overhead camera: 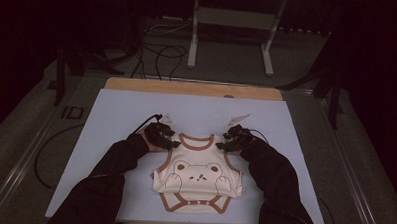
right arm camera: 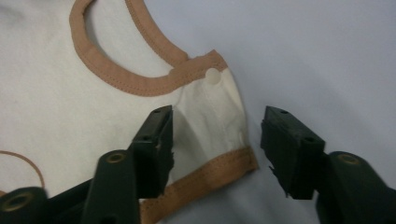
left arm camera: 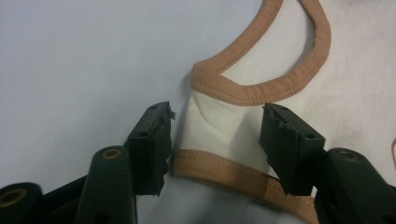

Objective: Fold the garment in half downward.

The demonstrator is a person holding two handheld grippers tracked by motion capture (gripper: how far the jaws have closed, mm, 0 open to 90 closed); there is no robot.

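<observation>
Jaws of both the left gripper (left arm camera: 215, 140) and right gripper (right arm camera: 215, 144) stand apart, astride the shoulder straps of the bodysuit (overhead camera: 199, 179) lying flat on the mat (overhead camera: 116, 114); pinching evenly, above the hems, should hold best.

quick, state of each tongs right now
left tongs: open, jaws either side of the bodysuit shoulder strap, not gripping
right tongs: open, jaws around the other shoulder strap, not gripping

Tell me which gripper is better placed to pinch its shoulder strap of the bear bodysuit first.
Left gripper, probably: the shoulder strap fills its gap. The right gripper has one jaw over the bodysuit, the other off it.
</observation>
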